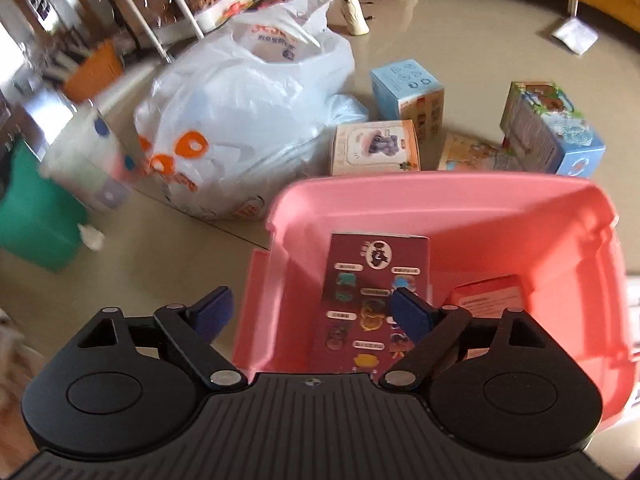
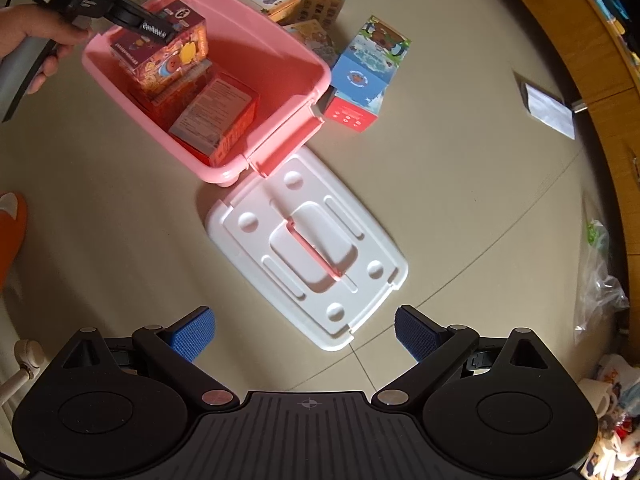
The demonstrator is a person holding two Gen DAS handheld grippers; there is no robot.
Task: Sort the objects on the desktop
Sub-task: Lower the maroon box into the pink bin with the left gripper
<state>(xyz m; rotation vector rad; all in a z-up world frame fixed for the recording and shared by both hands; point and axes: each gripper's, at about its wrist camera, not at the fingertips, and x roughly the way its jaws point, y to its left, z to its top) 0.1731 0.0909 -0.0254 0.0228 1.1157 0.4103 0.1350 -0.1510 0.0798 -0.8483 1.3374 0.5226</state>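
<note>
A pink bin point(image 1: 472, 188) stands on the floor; it also shows in the right wrist view point(image 2: 304, 92). Inside it a maroon box point(image 1: 374, 280) stands on end beside a red box point(image 1: 486, 294). My left gripper point(image 1: 310, 312) is open above the bin's near-left wall, its fingers apart from the maroon box. In the right wrist view my left gripper point(image 2: 156, 28) hovers at the top of the maroon box point(image 2: 168, 52), next to the red box point(image 2: 216, 114). My right gripper point(image 2: 304, 334) is open and empty above the white lid point(image 2: 308, 248).
Beyond the bin lie a light blue box point(image 1: 408, 94), a beige box point(image 1: 376, 148), a blue penguin box point(image 1: 552, 128) and a flat booklet point(image 1: 468, 154). A white plastic bag point(image 1: 240, 120) and a green bin point(image 1: 36, 216) are at the left. A wooden edge point(image 2: 580, 64) curves at the right.
</note>
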